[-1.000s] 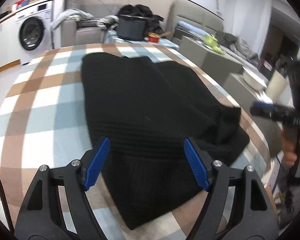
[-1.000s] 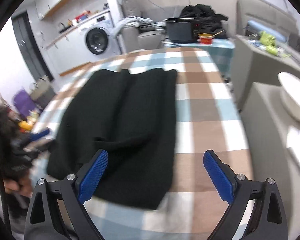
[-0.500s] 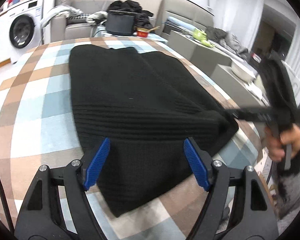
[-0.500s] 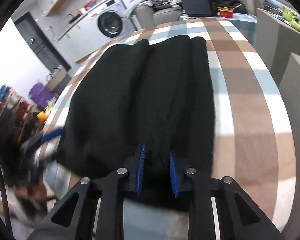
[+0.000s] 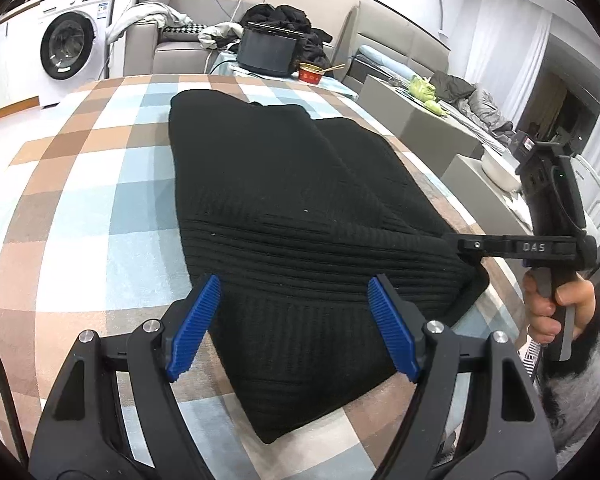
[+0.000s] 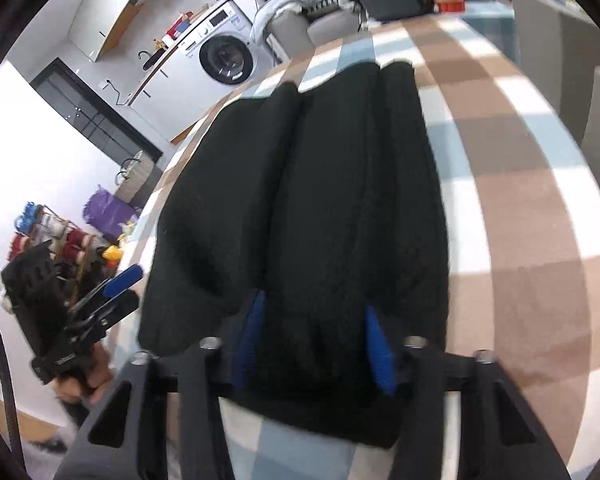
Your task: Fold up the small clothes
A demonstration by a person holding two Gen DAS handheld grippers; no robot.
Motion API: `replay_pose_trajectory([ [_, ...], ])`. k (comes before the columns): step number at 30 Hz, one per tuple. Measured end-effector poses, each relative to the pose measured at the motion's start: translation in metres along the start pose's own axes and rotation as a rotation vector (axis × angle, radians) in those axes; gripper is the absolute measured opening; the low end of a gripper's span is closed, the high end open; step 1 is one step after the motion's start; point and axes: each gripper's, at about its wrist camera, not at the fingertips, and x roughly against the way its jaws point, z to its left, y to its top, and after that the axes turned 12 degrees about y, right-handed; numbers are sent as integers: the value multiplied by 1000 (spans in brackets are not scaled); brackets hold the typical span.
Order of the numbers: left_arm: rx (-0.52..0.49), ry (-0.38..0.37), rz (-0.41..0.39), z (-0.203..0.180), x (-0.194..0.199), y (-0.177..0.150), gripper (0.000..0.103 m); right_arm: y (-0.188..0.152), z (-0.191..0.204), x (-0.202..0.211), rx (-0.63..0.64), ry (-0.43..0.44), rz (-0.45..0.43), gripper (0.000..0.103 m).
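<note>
Worktop (image 5: 80, 208): covered in a checked cloth of brown, pale blue and white squares; it fills most of both views.
Garment (image 5: 292, 216): black ribbed knit, lying straight on the cloth, folded lengthwise into a long band with a raised fold line down its middle.
Near end: lies just inside the worktop's front edge.
Far end: stops short of the far edge.

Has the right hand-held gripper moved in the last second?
Yes. The right hand-held gripper has come in over the near hem of the black sweater, away from the checked tablecloth it framed before.
</note>
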Motion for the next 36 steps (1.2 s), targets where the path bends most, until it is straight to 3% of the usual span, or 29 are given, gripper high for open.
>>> replay_pose_trajectory([
  [1, 7, 0, -2, 1, 0, 1, 74, 1, 3, 3, 5, 16, -13, 8],
  [7, 37, 16, -28, 11, 6, 5, 74, -4, 37, 47, 127, -23, -154, 6],
  [10, 60, 32, -9, 17, 0, 5, 74, -17, 26, 50, 113, -86, -141, 6],
  [12, 78, 30, 14, 21, -7, 5, 74, -23, 9, 35, 83, -161, -75, 7],
  [13, 86, 31, 23, 22, -11, 5, 74, -24, 2, 28, 61, -193, -46, 10],
  [15, 103, 22, 40, 25, -18, 5, 74, -23, -4, 29, 31, -162, -52, 15],
  [17, 128, 14, 65, 29, -29, 8, 74, -17, -5, 35, 24, -160, -84, 32],
  [18, 142, 17, 82, 30, -34, 10, 74, -13, -6, 38, 28, -163, -102, 46],
  [19, 159, 28, 97, 31, -42, 13, 74, -9, -8, 38, 33, -161, -114, 51],
  [24, 173, 20, 110, 28, -64, 24, 74, 11, -23, 20, 18, -158, -94, 51],
  [26, 160, 20, 110, 23, -68, 26, 58, 12, -23, 9, 39, -163, -79, 47],
  [28, 147, 27, 97, 21, -69, 25, 30, 15, -19, 2, 74, -168, -66, 29],
  [30, 111, 53, 77, 18, -68, 23, 16, 16, -14, -7, 96, -158, -40, 28],
  [32, 91, 63, 79, 20, -64, 21, 11, 15, -7, -14, 126, -179, -30, 28],
  [36, 111, 79, 73, 37, -50, 9, 10, 12, 9, -29, 159, -151, -3, 28],
])
